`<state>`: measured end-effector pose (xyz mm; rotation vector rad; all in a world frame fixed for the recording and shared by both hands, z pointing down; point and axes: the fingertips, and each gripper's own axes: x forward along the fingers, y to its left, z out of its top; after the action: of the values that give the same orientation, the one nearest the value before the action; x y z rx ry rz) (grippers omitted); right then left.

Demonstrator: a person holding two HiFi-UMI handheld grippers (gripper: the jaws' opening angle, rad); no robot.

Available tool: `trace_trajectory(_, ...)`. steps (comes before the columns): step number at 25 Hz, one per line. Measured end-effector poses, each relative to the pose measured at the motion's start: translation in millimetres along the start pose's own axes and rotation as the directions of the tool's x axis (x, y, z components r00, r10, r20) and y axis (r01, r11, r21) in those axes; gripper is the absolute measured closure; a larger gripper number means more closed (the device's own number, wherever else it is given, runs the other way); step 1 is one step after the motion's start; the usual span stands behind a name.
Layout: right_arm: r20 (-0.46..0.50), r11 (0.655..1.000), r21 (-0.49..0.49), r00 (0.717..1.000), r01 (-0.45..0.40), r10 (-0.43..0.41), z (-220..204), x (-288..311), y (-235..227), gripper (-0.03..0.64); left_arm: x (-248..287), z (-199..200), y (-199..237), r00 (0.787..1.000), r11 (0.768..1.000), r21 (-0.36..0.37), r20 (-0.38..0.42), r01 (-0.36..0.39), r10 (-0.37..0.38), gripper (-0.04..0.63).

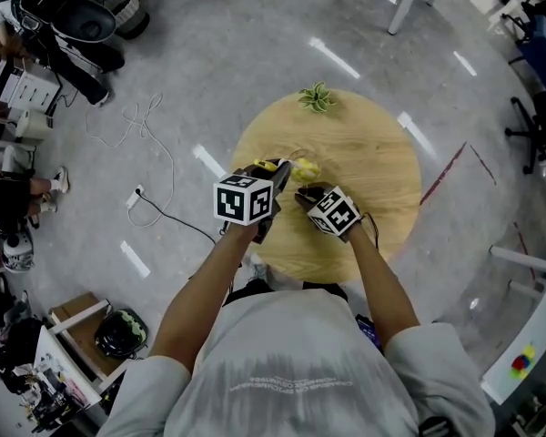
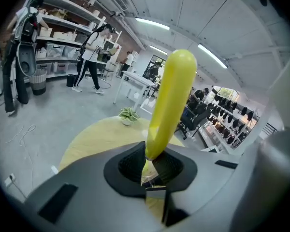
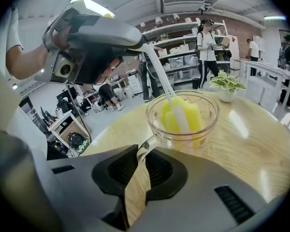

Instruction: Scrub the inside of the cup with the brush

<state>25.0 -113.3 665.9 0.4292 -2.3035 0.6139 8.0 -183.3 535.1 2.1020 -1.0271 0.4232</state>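
The cup (image 3: 213, 112) stands about the middle of the round worktop (image 3: 261, 149), a little toward its left edge and well short of the potted plant (image 3: 224, 83) at the far edge. It is a clear glass bowl shape with a wide, rounded rim and a thin, curved glass handle. The right claw (image 3: 144, 154) is pressed together on that handle, its dark ribbed pads pinching the glass from both sides, with the cup's body just beyond the tips. The brush (image 3: 182, 114) reaches down into the cup from above. Its head is a soft-looking yellow sponge in lobes around a white stem, low inside the glass and close to the wall nearest the right claw. The stem slants up and left to the left claw (image 2: 152, 161), which is clamped on the lower end of the brush's smooth, glossy yellow handle; the handle's rounded tip sticks out past the pads. The worktop is pale wood with a fine straight grain.
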Motion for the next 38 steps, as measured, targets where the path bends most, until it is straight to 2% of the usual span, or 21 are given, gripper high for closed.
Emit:
trace_trajectory(3, -0.012, 1.0, 0.001, 1.0, -0.004, 0.004, 0.1, 1.9, 1.5, 0.545, -10.6, 13.7, -2.7, 0.997, 1.0, 0.027, 0.077, 0.009, -0.011, 0.545)
trace_trajectory(6, -0.019, 1.0, -0.005, 1.0, -0.009, 0.009, 0.5, 2.0, 1.3, 0.545, -21.5, 30.3, -10.7, 0.989, 0.995, 0.103, 0.144, -0.001, -0.014, 0.545)
trace_trajectory(13, -0.01, 0.999, 0.028, 1.0, -0.025, 0.025, 1.7, 0.5, 1.7, 0.545, -23.8, 44.7, -28.6, 0.978, 0.972, 0.232, 0.204, -0.018, -0.03, 0.545)
trace_trajectory(16, -0.016, 0.999, 0.032, 0.999, -0.033, 0.033, 2.7, 1.4, 2.3, 0.545, -13.6, 37.6, -32.8, 0.982, 0.942, 0.336, 0.182, -0.014, -0.05, 0.545)
trace_trajectory(18, -0.02, 0.999, 0.034, 0.999, -0.038, 0.038, 2.9, 2.1, 1.9, 0.545, -2.6, 31.5, -29.3, 0.988, 0.927, 0.375, 0.152, -0.018, -0.042, 0.546)
trace_trajectory(22, -0.032, 0.998, 0.046, 0.998, -0.049, 0.05, 2.5, 3.4, 3.9, 0.543, 17.6, 20.0, -15.3, 0.994, 0.916, 0.4, 0.105, -0.03, -0.013, 0.546)
trace_trajectory(28, -0.028, 0.997, 0.07, 0.999, -0.039, 0.041, 0.2, 2.4, 1.9, 0.541, 24.3, 24.4, -15.9, 0.998, 0.885, 0.465, 0.069, -0.029, -0.003, 0.546)
trace_trajectory(35, -0.016, 0.996, 0.074, 0.999, -0.04, 0.041, 0.2, 1.5, 0.8, 0.538, 2.6, 41.7, -25.0, 0.998, 0.866, 0.498, 0.058, -0.042, 0.015, 0.545)
trace_trajectory(38, -0.013, 0.996, 0.081, 0.999, -0.043, 0.044, 0.3, 3.4, 0.2, 0.538, -4.5, 45.5, -24.8, 0.998, 0.87, 0.492, 0.056, -0.039, 0.013, 0.545)
